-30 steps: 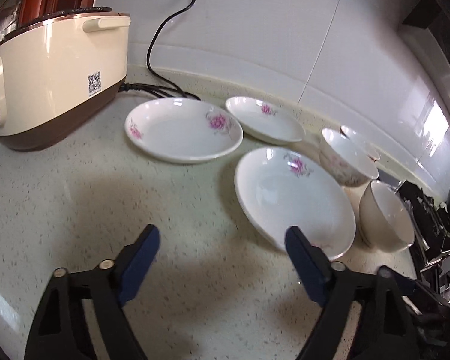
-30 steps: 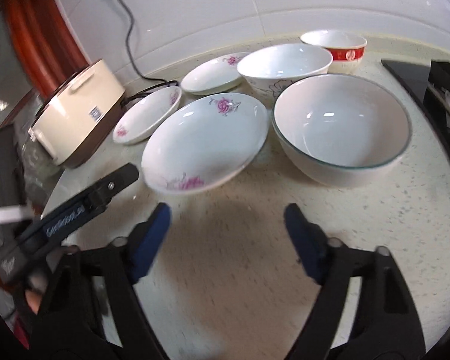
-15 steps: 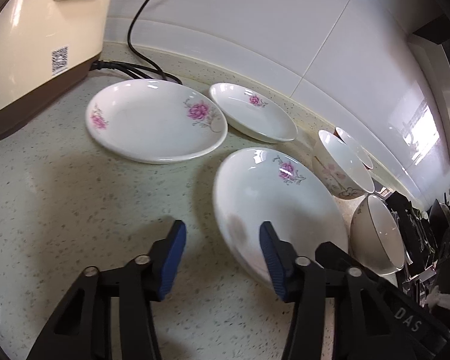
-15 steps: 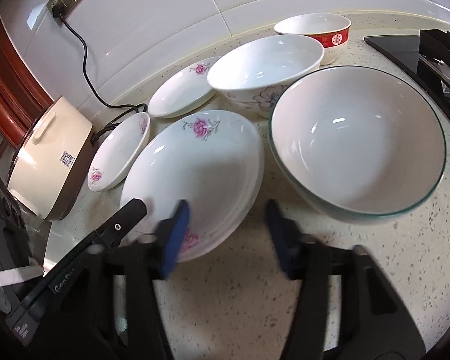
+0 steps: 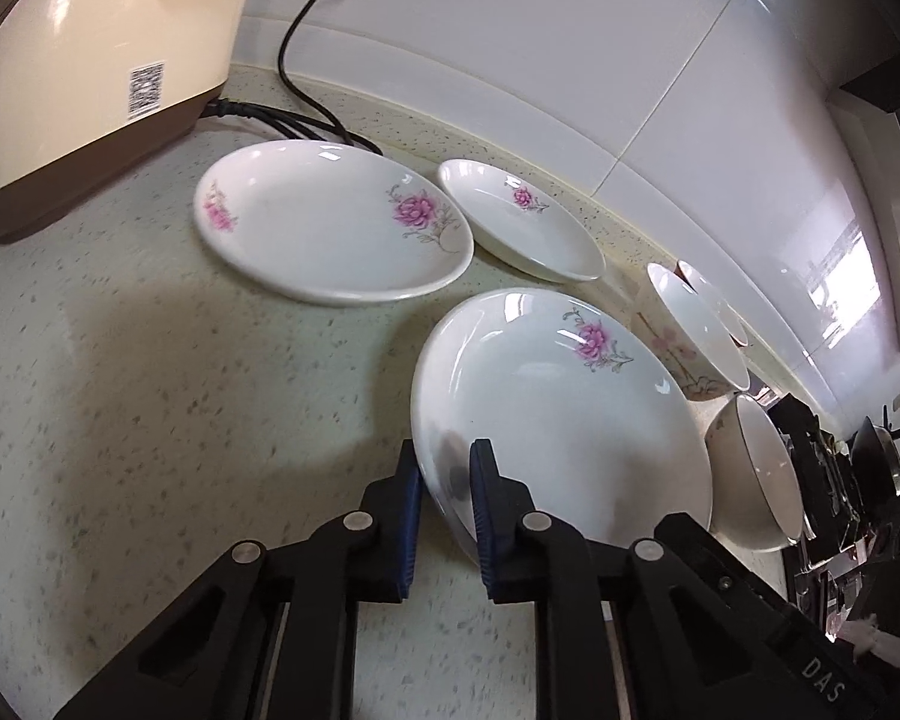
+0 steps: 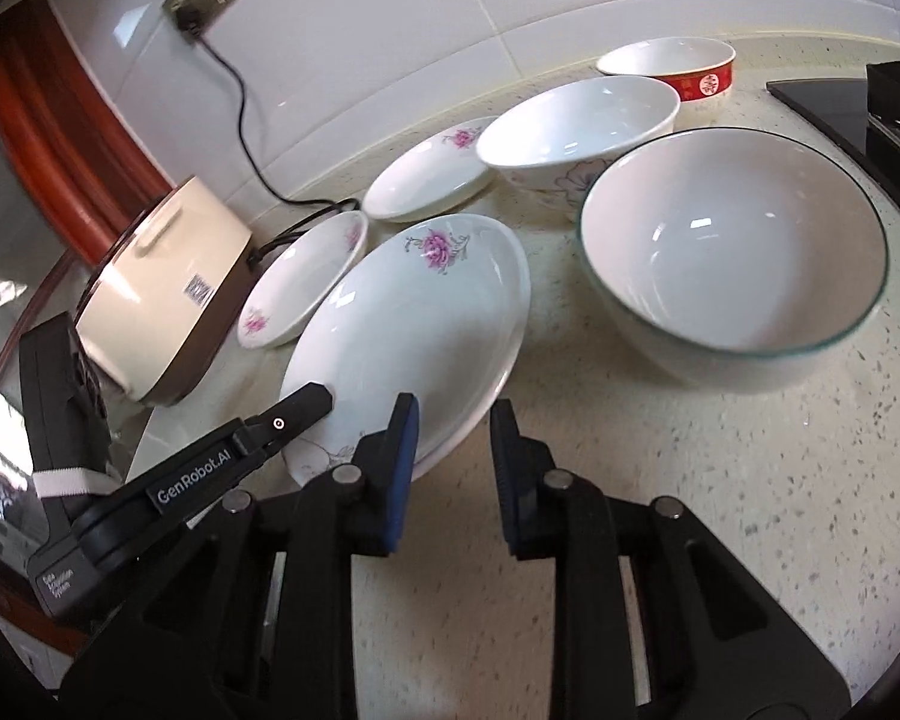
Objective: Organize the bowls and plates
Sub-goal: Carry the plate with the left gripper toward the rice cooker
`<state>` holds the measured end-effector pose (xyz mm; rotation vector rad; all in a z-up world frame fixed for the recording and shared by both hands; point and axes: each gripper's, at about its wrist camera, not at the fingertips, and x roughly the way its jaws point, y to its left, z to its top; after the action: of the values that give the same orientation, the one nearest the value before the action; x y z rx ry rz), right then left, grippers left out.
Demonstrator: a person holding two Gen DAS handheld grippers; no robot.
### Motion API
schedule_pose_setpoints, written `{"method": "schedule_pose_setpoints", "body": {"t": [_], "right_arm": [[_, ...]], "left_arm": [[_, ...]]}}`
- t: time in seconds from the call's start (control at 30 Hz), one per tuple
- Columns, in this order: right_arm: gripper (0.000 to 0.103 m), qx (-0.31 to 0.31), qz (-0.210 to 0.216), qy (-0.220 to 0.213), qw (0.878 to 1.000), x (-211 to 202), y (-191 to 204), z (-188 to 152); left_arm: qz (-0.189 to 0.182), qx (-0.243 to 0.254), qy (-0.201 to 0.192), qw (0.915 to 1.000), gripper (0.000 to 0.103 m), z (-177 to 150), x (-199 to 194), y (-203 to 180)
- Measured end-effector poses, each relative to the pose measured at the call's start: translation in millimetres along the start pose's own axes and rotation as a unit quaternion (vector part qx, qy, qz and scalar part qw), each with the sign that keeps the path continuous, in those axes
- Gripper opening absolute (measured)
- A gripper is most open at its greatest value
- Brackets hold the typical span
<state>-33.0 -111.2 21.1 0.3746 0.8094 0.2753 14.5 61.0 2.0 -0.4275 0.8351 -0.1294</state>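
Note:
Three white plates with pink flowers lie on the speckled counter. The large plate (image 5: 558, 396) (image 6: 408, 324) is nearest; my left gripper (image 5: 445, 480) is shut on its near left rim. My right gripper (image 6: 453, 441) straddles the plate's near right rim. Its jaws are closing, with a thin gap still showing at the outer pad. A medium plate (image 5: 330, 222) and a small plate (image 5: 522, 222) sit behind. To the right stand a floral bowl (image 6: 576, 126), a green-rimmed bowl (image 6: 732, 240) and a red-banded bowl (image 6: 672, 66).
A cream and brown rice cooker (image 5: 90, 72) stands at the left, its black cord (image 5: 306, 30) running up the tiled wall. A black gas stove (image 6: 870, 96) borders the counter on the right. The green-rimmed bowl nearly touches the large plate.
Both grippers came forward onto the large plate's near rim and their jaws narrowed from wide apart. The left one closed on the rim.

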Motion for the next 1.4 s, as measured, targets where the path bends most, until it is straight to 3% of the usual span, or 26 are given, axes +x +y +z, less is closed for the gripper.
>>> {"method": "schedule_pose_setpoints", "body": {"t": [0.7, 1.4], "right_arm": [[0.027, -0.096, 0.021, -0.013, 0.995, -15.5, 48.0, -32.1], [0.027, -0.166, 0.069, 0.039, 0.983, 27.9, 131.8, -57.0]], "left_arm": [[0.032, 0.006, -0.075, 0.9967, 0.016, -34.4, -75.9, 16.2], [0.093, -0.068, -0.124, 0.9855, 0.017, -52.4, -134.6, 92.7]]}}
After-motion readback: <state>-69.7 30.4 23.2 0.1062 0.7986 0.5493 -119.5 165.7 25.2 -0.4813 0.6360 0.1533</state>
